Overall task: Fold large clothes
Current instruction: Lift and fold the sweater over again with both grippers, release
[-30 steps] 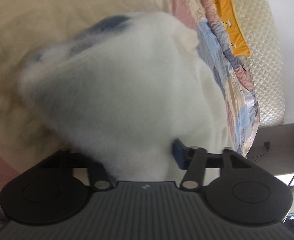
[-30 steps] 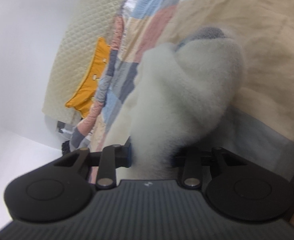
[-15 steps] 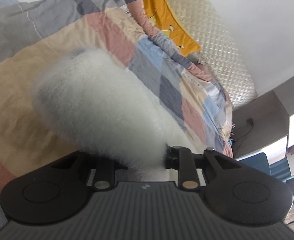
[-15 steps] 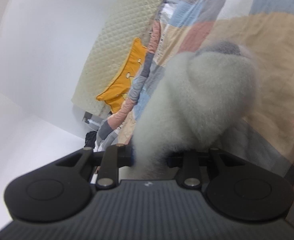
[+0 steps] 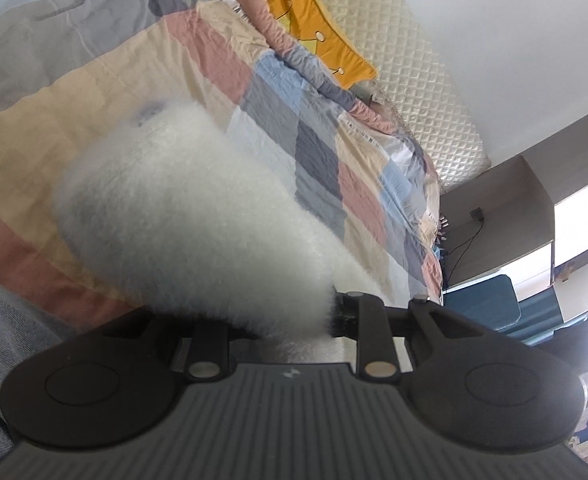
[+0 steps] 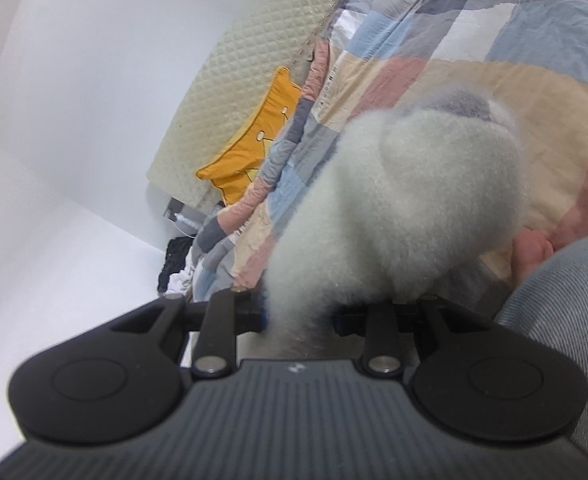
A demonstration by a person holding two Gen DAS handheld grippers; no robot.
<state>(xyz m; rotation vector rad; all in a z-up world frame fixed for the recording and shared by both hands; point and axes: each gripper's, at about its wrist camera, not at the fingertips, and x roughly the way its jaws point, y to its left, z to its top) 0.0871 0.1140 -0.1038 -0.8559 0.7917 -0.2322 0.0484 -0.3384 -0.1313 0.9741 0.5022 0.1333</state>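
Note:
A white fluffy fleece garment (image 5: 198,216) hangs bunched over the bed in the left wrist view, with a small grey-blue patch at its far end. My left gripper (image 5: 282,320) is shut on its near edge; the fluff hides the left finger. The right wrist view shows the same garment (image 6: 413,208) as a thick roll, lifted off the quilt. My right gripper (image 6: 297,316) is shut on it, with pile squeezed between both pads. Both grippers hold it above the bedding.
A patchwork quilt (image 5: 198,60) (image 6: 473,60) covers the bed. An orange cushion (image 5: 317,32) (image 6: 254,152) leans on the cream quilted headboard (image 5: 421,72). A blue chair (image 5: 489,300) stands beyond the bed. A person's denim leg (image 6: 565,320) and toes (image 6: 533,248) are close by.
Both grippers have risen with the fleece, lifting it off the quilt. The left jaws have drawn tighter on it. More of the headboard, wall and room has come into view.

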